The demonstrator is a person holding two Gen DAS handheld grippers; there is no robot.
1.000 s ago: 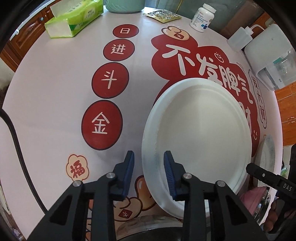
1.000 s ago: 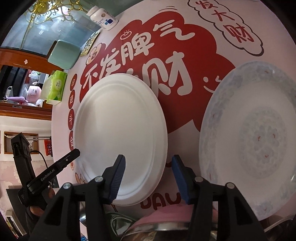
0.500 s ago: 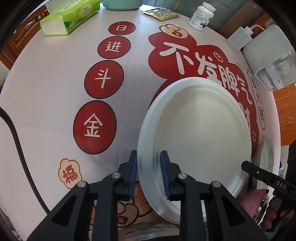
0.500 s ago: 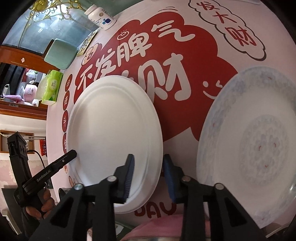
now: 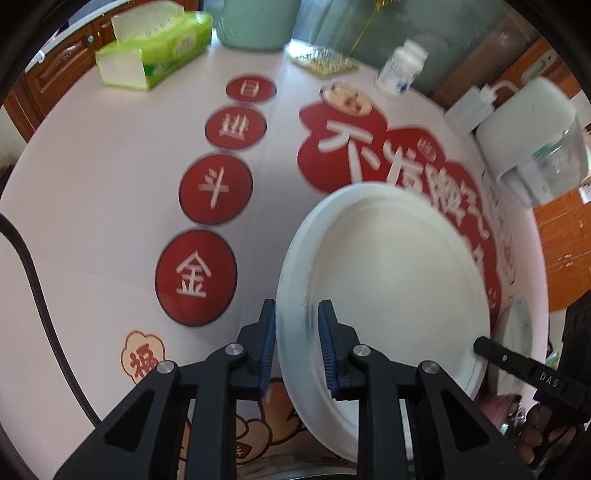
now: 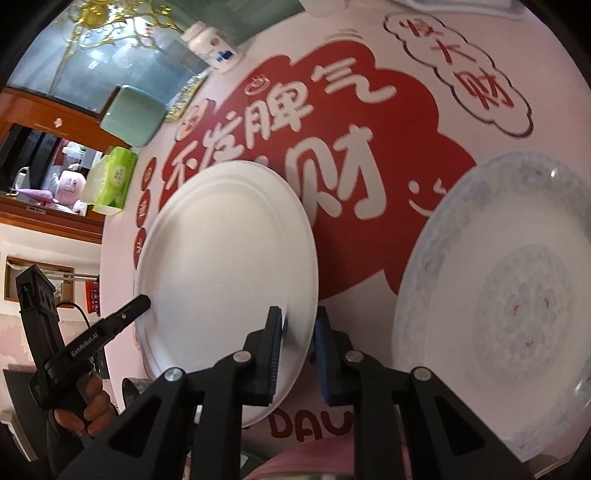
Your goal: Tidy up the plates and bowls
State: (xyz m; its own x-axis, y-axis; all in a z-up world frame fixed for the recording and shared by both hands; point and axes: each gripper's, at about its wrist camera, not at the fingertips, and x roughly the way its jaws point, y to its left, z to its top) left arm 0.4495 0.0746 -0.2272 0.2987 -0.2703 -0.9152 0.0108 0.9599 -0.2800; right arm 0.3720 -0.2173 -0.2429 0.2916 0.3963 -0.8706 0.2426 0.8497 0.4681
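A plain white plate (image 5: pixel 399 288) lies on the printed tablecloth (image 5: pixel 110 206), and both grippers grip it from opposite sides. My left gripper (image 5: pixel 297 314) is shut on its left rim. My right gripper (image 6: pixel 298 321) has its blue pads against the plate's (image 6: pixel 229 258) right rim, and its jaws are still closing. A larger plate with a pale blue pattern (image 6: pixel 509 295) rests flat to the right of the white one, apart from it. The other gripper's tip shows at the far rim in each wrist view.
At the table's far side stand a green tissue pack (image 5: pixel 159 48), a green container (image 5: pixel 255 22), a blister pack (image 5: pixel 325 61), a pill bottle (image 5: pixel 400 66), a squeeze bottle (image 5: pixel 469 107) and a white appliance (image 5: pixel 535 140). A pink bowl (image 6: pixel 314 458) sits at the near edge.
Both grippers' jaws have narrowed from wide apart onto the white plate's rims, the left one first. Both views have tipped slightly and are now blurred.
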